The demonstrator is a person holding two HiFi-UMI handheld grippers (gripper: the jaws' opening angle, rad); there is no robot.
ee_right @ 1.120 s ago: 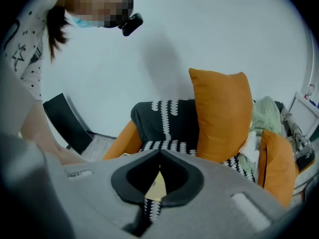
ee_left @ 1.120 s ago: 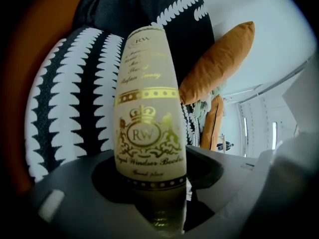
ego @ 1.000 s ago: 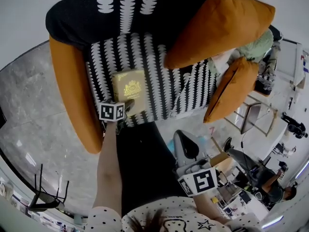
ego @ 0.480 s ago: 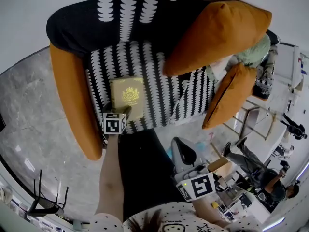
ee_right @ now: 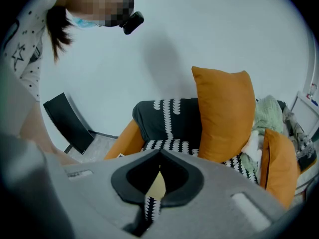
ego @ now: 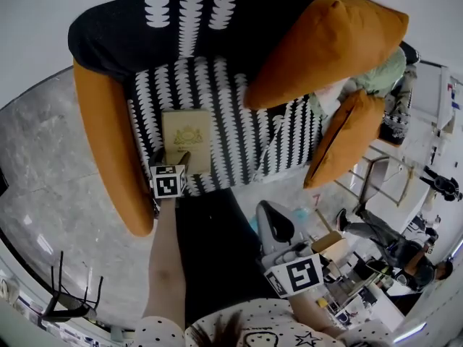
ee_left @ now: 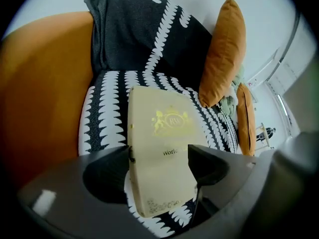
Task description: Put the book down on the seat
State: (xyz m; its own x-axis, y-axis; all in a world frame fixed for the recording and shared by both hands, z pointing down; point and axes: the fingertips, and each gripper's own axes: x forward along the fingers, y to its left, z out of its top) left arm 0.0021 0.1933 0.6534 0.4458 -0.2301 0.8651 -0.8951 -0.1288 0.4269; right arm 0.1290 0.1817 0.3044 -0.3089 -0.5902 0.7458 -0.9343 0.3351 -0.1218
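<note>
Left gripper (ee_left: 158,153): jaws spread wide, having just been opening; near end of the book (ee_left: 160,121) lies between them. Left pad looks to sit right at the book's spine edge and the right one over the cover's far side, but no clamping shows, so I read it as released. Book is cream, gilt crest up, flat on the black-and-white patterned seat (ego: 235,110), long side running 12 to 6 in the head view, the gripper at its 6 o'clock end. Orange armrest (ego: 108,147) at the book's 9 o'clock, near but apart; big orange cushion (ego: 325,45) propped at about 2 o'clock, well apart, a smaller one beyond it at 3. Right gripper (ee_right: 159,159): jaws closed tip to tip, nothing in them, held back at the book's 5 o'clock off the front of the seat, idle. Judgement: the placing itself looks done, book resting on the cushion under its own weight; the step in hand is the let-go. Next move calls for drawing the left gripper straight back toward 6 and up, jaws kept wide, so neither pad drags the cover or nudges the book toward the seat's front edge.
</note>
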